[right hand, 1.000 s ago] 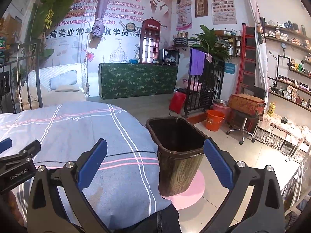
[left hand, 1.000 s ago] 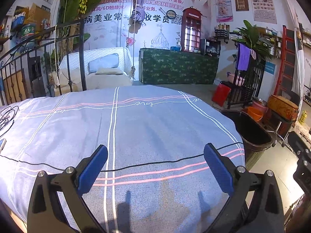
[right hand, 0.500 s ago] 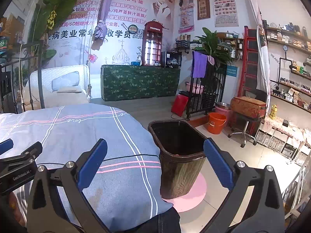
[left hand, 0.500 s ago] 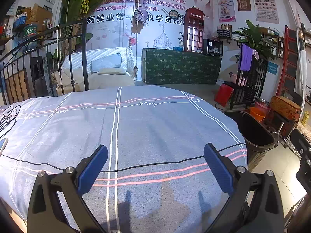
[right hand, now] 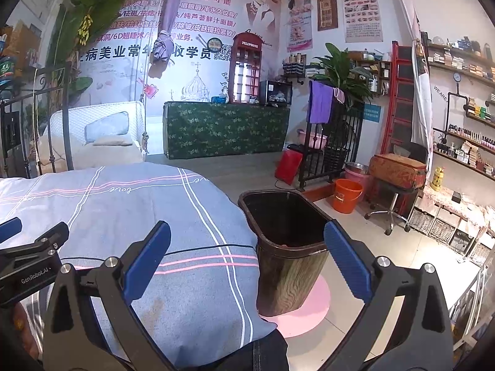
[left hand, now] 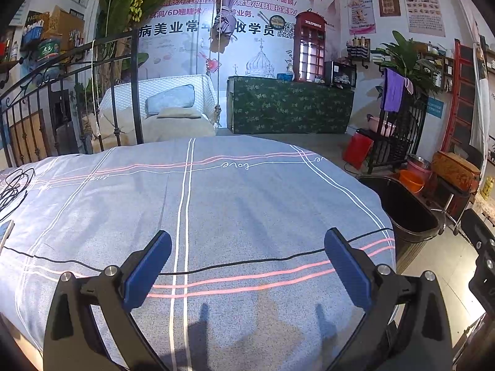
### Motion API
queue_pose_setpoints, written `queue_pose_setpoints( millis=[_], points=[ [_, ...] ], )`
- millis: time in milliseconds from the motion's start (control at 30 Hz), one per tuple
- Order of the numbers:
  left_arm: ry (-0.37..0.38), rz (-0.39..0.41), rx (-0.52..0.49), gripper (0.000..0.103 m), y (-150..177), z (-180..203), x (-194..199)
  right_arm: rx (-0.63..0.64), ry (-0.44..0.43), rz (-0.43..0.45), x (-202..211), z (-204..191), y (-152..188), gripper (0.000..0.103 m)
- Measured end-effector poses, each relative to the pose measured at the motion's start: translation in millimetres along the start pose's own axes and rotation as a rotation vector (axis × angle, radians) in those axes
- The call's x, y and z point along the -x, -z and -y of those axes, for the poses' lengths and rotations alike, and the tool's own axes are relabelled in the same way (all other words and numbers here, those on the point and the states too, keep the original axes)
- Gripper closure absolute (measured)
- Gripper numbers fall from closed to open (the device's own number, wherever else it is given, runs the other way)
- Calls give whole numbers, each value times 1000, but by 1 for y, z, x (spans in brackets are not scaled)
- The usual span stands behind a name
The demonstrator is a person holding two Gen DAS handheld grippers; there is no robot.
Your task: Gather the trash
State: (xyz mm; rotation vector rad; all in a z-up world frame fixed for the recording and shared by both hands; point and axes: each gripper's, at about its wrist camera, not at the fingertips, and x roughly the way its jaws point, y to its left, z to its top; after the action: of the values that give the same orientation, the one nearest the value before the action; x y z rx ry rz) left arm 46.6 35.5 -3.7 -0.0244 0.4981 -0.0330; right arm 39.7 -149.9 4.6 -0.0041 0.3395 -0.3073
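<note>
A dark brown bin [right hand: 287, 247] with a wood-grain side stands on a pink mat [right hand: 304, 312] on the floor, just right of the bed; it also shows in the left wrist view [left hand: 402, 213]. My left gripper [left hand: 247, 266] is open and empty above the blue-grey bedspread [left hand: 216, 204]. My right gripper [right hand: 247, 262] is open and empty, held over the bed's right edge with the bin between its fingers in view. No trash is visible on the bed. The left gripper's body shows at the left of the right wrist view [right hand: 31, 262].
A thin black cable [left hand: 216, 267] runs across the bedspread and more cable [left hand: 14, 185] is coiled at its far left. A black iron bed frame [left hand: 77, 99] stands behind. An orange bucket [right hand: 346, 194], a stool [right hand: 393, 191] and shelves [right hand: 464, 123] are to the right.
Both grippers have shifted slightly; the views have drifted a little, with the bin now a bit nearer the centre in the right wrist view. Both stay open and empty.
</note>
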Motion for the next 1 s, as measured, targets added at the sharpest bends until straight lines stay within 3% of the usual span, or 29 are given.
queue_pose_setpoints(
  millis=[1000],
  points=[
    [-15, -4, -5, 5, 3, 1, -1, 0, -1, -14, -6, 1, 6, 5]
  ],
)
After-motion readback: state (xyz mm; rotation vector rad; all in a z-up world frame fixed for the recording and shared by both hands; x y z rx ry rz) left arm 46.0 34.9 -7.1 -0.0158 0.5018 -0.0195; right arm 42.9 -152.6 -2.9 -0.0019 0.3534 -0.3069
